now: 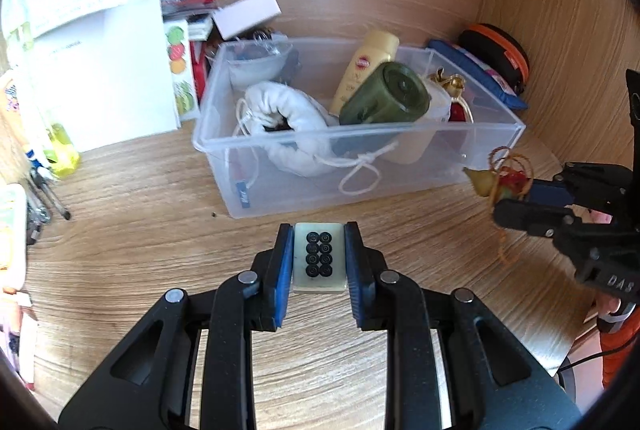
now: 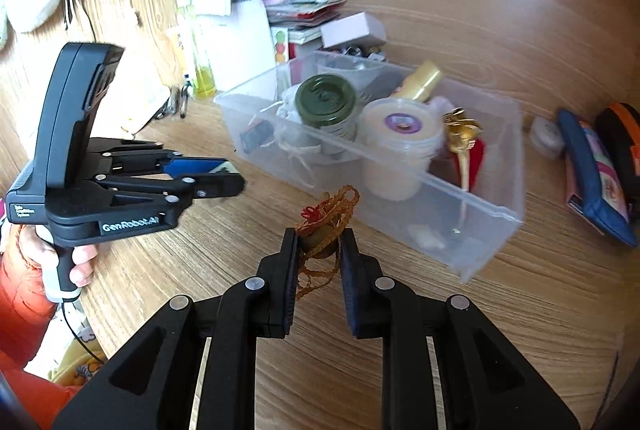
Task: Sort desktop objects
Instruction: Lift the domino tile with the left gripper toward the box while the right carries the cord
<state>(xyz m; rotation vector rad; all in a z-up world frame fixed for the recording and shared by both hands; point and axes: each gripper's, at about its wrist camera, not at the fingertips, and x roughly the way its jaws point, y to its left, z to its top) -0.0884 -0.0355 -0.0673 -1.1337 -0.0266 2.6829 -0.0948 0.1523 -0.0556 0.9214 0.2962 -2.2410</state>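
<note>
Two grippers over a wood-grain desk (image 1: 120,230). The left gripper (image 1: 319,254) clamps one pale tile (image 1: 319,258) marked with eight black circles. The right gripper (image 2: 319,250) pinches one tasselled charm (image 2: 326,226). At twelve o'clock, one clear bin (image 1: 420,166) holds a green jar (image 1: 386,96), a white pouch (image 1: 292,122) and a cream bottle (image 1: 366,68).
</note>
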